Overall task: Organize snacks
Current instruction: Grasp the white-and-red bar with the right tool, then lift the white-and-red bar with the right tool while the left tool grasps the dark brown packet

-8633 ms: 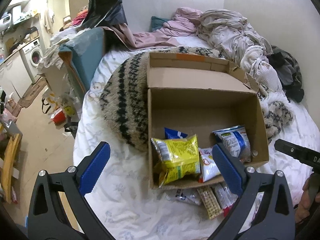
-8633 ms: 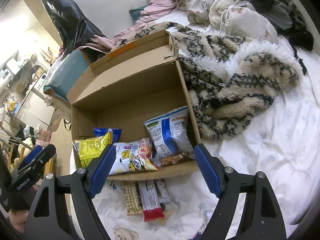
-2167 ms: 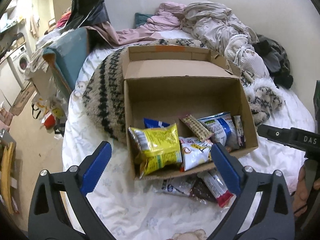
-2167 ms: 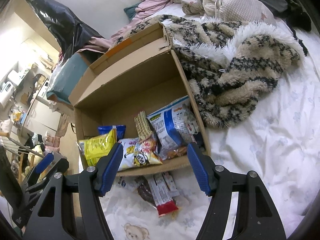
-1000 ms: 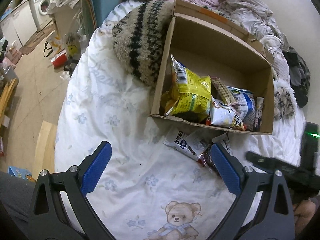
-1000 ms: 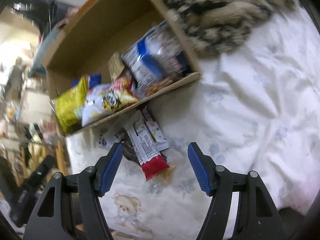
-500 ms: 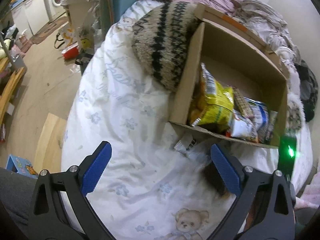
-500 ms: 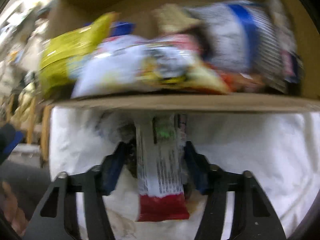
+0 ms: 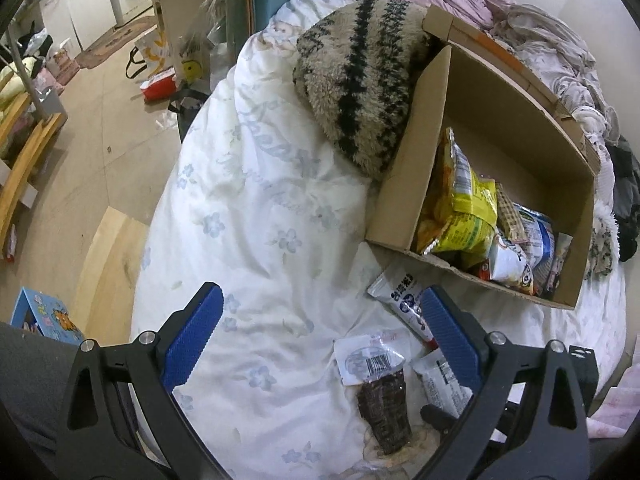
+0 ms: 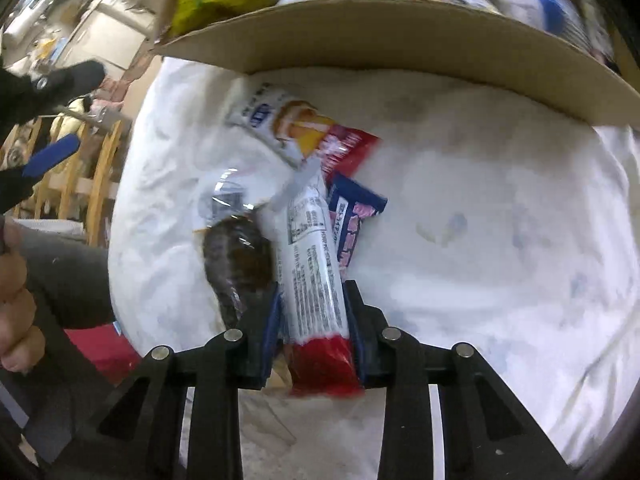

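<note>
My right gripper (image 10: 314, 320) is shut on a white snack bar with a red end (image 10: 314, 264) that lies on the white bed sheet in front of the cardboard box (image 10: 400, 40). Beside it lie a dark brown snack pack (image 10: 236, 256), a blue and pink bar (image 10: 354, 224) and a white tube pack (image 10: 276, 120). In the left wrist view the box (image 9: 394, 204) holds a yellow bag (image 9: 460, 208) and several other snacks. My left gripper (image 9: 320, 336) is open and empty above the sheet, with the brown pack (image 9: 384, 408) and white tube pack (image 9: 404, 304) near its right finger.
A striped fuzzy blanket (image 9: 356, 80) lies against the box's left side. The bed edge drops to the floor (image 9: 80, 140) on the left, with a wooden board (image 9: 108, 264), bags and clutter. Crumpled clothes (image 9: 540, 28) pile at the back.
My right gripper has dropped low to the loose snacks in front of the box and closed on the white and red bar. My left gripper stayed open and drew back leftwards.
</note>
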`<state>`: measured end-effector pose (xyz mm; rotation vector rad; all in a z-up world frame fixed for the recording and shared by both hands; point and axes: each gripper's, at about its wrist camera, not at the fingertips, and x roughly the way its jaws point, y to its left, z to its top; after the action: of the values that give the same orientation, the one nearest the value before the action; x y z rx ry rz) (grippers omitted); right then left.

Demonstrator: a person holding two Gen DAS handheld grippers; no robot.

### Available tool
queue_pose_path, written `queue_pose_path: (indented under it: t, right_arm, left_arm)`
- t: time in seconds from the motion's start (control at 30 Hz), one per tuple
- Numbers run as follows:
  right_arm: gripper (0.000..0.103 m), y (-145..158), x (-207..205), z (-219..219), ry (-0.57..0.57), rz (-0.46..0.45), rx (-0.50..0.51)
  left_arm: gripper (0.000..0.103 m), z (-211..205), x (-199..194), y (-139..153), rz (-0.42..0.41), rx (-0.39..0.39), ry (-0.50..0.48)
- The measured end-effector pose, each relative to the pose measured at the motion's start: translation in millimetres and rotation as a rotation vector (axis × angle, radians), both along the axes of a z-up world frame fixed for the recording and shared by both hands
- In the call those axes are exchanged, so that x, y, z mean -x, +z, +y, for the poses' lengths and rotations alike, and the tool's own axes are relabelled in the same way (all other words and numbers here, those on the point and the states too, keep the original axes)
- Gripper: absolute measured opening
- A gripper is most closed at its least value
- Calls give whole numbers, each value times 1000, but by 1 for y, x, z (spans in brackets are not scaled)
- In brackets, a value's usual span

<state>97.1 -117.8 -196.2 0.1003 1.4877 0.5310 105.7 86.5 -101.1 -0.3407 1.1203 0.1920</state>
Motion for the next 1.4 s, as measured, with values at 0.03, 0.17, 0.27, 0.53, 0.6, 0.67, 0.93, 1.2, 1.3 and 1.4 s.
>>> queue_pose_path:
  t: [0.03,0.17,0.27,0.53,0.6,0.67,0.93,1.2,1.3,1.4]
  right_arm:
    - [36,1,1,-1,-9,-2,5]
    - [53,4,1,-10,-39,-50,67]
    - [56,11,4,-6,-23,-123,164]
    - [60,23,5,-8,-13,-193,189]
    - [73,31,3,-11,-30,-191,200]
    - [81,38,6,-16,-21,-181,184]
    - [81,48,0,22,222,-337,260]
    - [31,26,8,46,364,-334,298]
    - [31,38,11,37,335,-356,274]
    - [31,63,11,12,239,-339,189]
  left_arm:
    - [98,-1,0,0,1,1,-2]
    - [98,-6,3,1,-3,-30,-27]
    - [98,-7,5,-1,2,-37,-32]
    - [98,-14,11,-2,5,-72,-66]
    - [98,-9,15,-1,3,-55,-51]
    - [98,-7,17,-1,7,-39,-42]
    - [98,-17,15,-1,0,-94,-71]
    - [98,-7,16,-8,36,-82,-46]
    - [98,-8,17,-14,65,-50,-42]
    - [98,-16,22,-27,122,-30,-36]
